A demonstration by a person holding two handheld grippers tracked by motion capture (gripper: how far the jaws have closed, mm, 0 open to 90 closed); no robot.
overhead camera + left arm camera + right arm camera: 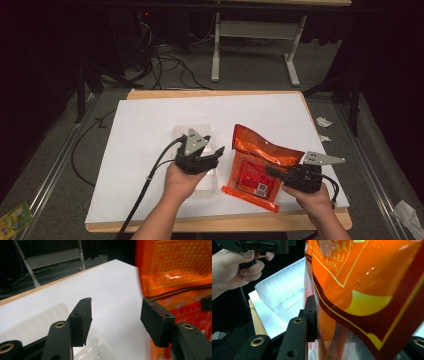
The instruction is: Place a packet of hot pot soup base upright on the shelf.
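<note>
An orange printed bag (255, 170) lies on the white sheet, its top end lifted and folded over. My right gripper (272, 172) grips the bag's right edge; in the right gripper view the orange bag (367, 290) stands between the jaws, one pad (310, 312) pressed on it and the other hidden behind it. A clear plastic tray (192, 131) sits to the left of the bag. My left gripper (212, 145) hovers over the tray's near end, jaws apart. In the left gripper view my left gripper (115, 315) holds nothing, with the bag (175, 270) to its right.
The white sheet (150, 125) covers a wooden table (210, 93). Behind it stand a white frame (250, 30) and floor cables (170, 65). Crumpled paper (324, 121) lies off the right edge, a green packet (12, 220) on the floor at the left.
</note>
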